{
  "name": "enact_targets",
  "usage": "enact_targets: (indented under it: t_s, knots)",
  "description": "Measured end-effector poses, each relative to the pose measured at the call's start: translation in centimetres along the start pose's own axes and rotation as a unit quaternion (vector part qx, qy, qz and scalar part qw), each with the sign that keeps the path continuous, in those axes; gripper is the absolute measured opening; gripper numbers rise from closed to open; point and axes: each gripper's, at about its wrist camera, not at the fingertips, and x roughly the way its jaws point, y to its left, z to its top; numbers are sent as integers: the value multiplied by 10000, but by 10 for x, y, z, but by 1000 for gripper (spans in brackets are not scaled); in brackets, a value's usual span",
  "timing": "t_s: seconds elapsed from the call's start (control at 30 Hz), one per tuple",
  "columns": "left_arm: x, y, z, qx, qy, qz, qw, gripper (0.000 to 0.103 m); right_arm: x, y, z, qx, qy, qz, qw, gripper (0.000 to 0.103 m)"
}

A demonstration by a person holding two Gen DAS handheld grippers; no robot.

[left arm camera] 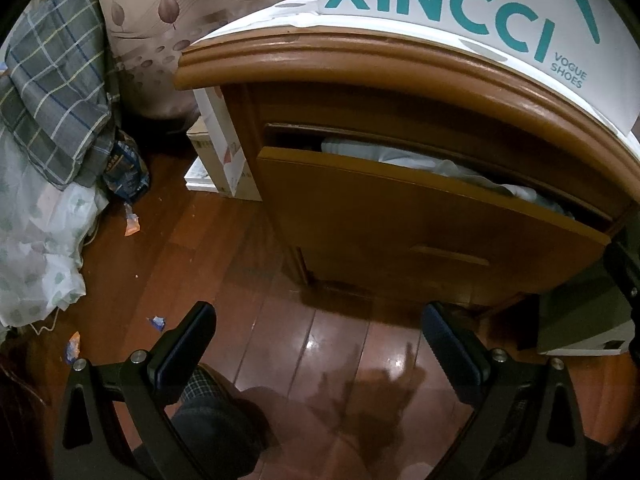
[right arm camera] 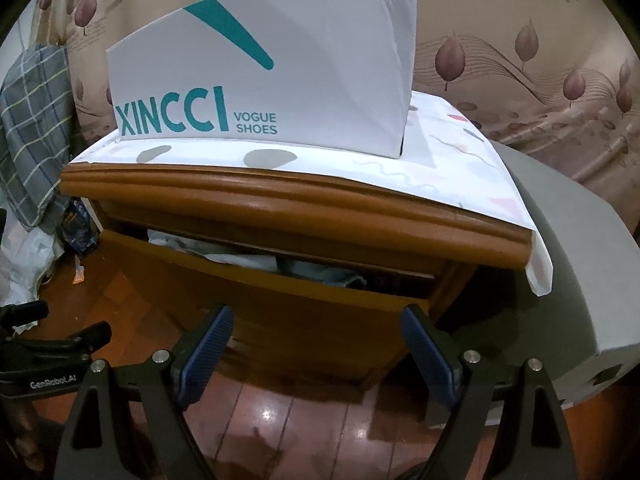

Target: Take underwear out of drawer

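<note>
A brown wooden nightstand has its top drawer (left arm camera: 420, 216) (right arm camera: 288, 304) pulled partly out. Pale, crumpled fabric (left arm camera: 404, 160) (right arm camera: 224, 250) fills the gap at the drawer's top; which piece is underwear I cannot tell. My left gripper (left arm camera: 320, 332) hangs open over the floor, below and in front of the drawer, with nothing between its fingers. My right gripper (right arm camera: 316, 336) is open too, its blue pads (right arm camera: 208, 344) close in front of the drawer face. The left gripper's black body (right arm camera: 52, 344) shows at the left edge of the right wrist view.
A white XINCCI shoe box (right arm camera: 280, 80) stands on a patterned cloth (right arm camera: 452, 168) on the nightstand top. Plaid bedding (left arm camera: 56, 96) and a plastic bag (left arm camera: 40, 248) lie left. Boxes (left arm camera: 220, 160) sit beside the nightstand. A grey box (right arm camera: 568, 280) stands right. Wrappers litter the wooden floor (left arm camera: 224, 240).
</note>
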Motion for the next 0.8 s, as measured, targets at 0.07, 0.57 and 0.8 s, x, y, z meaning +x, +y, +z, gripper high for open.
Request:
enact_targets:
  t_s: [0.07, 0.57, 0.8]
  knots:
    - [0, 0, 0, -4, 5, -22, 10000, 102, -1, -1, 0, 29, -3, -18, 10000, 88]
    - [0, 1, -4, -21, 30, 6, 10000, 102, 0, -3, 1, 79, 12, -10, 10000, 88]
    - [0, 1, -5, -32, 32, -4, 10000, 102, -1, -4, 1, 90, 14, -13, 10000, 88]
